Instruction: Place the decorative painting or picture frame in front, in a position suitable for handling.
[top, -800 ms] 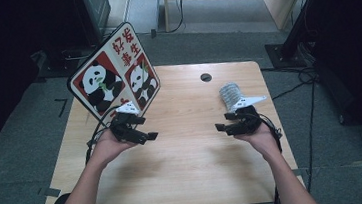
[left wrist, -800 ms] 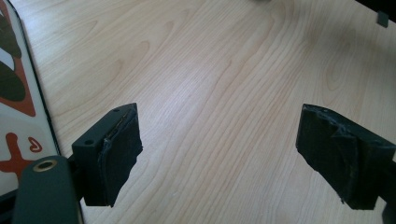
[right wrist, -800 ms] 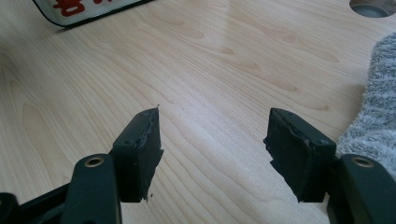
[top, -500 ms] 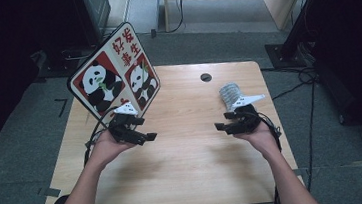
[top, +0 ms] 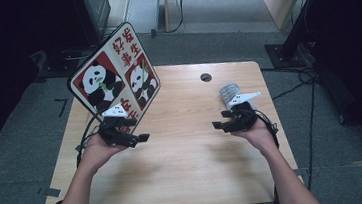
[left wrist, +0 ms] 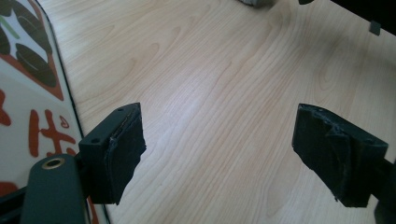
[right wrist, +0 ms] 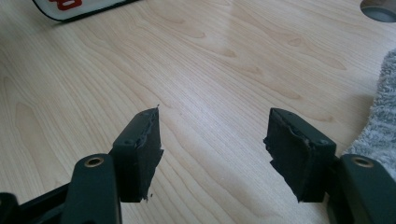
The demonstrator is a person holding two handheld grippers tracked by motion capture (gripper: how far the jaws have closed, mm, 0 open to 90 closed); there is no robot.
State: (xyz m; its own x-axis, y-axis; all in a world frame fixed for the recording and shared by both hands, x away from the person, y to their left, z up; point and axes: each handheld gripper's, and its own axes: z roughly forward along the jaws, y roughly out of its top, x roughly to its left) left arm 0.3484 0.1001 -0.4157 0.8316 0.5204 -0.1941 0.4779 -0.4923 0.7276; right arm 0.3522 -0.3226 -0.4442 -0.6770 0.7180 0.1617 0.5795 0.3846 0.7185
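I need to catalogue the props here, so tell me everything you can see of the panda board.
The panda board is a flat, rounded-corner panel, white with a thin dark rim. It bears two red squares, each with a black-and-white panda, and red Chinese characters. It stands tilted at the wooden table's far left, overhanging that edge. Its lower end lies just behind the left hand-held gripper; contact cannot be told.

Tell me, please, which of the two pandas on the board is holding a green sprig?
The left panda on the panda board, in the high view: a green sprig shows at its mouth, while the right panda has none visible.
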